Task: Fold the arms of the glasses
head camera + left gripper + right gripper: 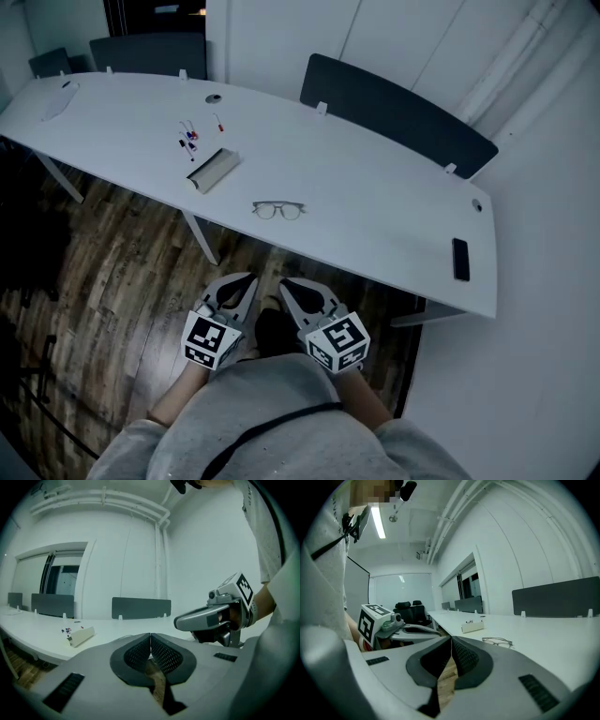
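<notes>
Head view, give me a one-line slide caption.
Left gripper and right gripper, both shut and empty, held short of the white table where the glasses lie untouched.

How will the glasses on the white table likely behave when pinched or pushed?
The glasses have a thin frame, so they are probably light and easily bent under a hard pinch. Lying flat on the smooth white table, they would likely slide when nudged rather than roll or tip.

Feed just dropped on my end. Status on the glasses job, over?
Left gripper shut, empty; right gripper shut, empty; both short of the table. Glasses untouched near its front edge. Box and phone lie off to the sides.
</notes>
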Demonstrator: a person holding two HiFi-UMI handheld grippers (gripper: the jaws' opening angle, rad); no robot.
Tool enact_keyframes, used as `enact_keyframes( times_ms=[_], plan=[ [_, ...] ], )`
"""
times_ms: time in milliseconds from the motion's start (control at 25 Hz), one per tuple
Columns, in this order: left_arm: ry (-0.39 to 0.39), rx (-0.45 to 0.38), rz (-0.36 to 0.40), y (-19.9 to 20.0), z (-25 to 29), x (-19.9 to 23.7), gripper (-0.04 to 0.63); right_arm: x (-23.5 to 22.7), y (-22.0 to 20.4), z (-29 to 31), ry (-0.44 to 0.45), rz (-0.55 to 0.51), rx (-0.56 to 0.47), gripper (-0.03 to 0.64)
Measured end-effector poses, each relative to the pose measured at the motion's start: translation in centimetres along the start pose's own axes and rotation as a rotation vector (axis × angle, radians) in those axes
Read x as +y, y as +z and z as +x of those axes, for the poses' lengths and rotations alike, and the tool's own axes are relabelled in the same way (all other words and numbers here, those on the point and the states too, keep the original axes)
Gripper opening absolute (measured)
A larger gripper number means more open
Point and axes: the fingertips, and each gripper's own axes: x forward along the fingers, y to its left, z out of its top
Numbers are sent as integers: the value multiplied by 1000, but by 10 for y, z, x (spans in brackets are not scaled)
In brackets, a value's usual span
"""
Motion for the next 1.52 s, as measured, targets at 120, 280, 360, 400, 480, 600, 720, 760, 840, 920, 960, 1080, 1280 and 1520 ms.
enact_keyframes(
  times_ms=[120, 280, 360, 400, 480, 600, 720, 760, 840, 920, 960, 1080, 1280, 1520],
  plan=[
    [12, -11, -21, -1, -12, -4, 15, 8, 1, -7, -1, 17, -21, 23],
    [19, -15, -26, -2, -20, -7, 15, 13, 2, -12, 2, 30, -30, 21],
    [20, -15, -30, -2, -22, -8, 15, 15, 1, -14, 8, 30, -25, 21],
    [19, -15, -33, -2, -23, -8, 15, 15, 1, -13, 9, 31, -25, 21],
    [20, -20, -29, 0, -22, -6, 15, 13, 4, -12, 6, 31, -30, 21],
    [25, -20, -30, 0, -23, -3, 15, 13, 5, -8, 6, 21, -31, 21],
    [25, -6, -66, -2, -23, -3, 15, 12, 3, -5, 9, 10, -24, 20],
    [28, -16, -70, -2, -22, -1, 15, 11, 3, -4, 9, 9, -23, 20],
    [38, -33, -66, -2, -20, 3, 15, 9, 2, -2, 10, 12, -22, 20],
    [40, -31, -67, -3, -20, 5, 15, 8, 1, -1, 13, 13, -19, 20],
    [40, -27, -72, -4, -19, 5, 15, 8, 0, 0, 14, 14, -19, 20],
    [36, -7, -94, -7, -18, 5, 15, 7, -2, 1, 11, 24, -25, 20],
    [36, -3, -94, -11, -13, 6, 15, 1, -8, 0, 6, 47, -26, 20],
    [35, 1, -97, -11, -13, 10, 15, 1, -9, 3, 6, 57, -28, 20]
  ],
)
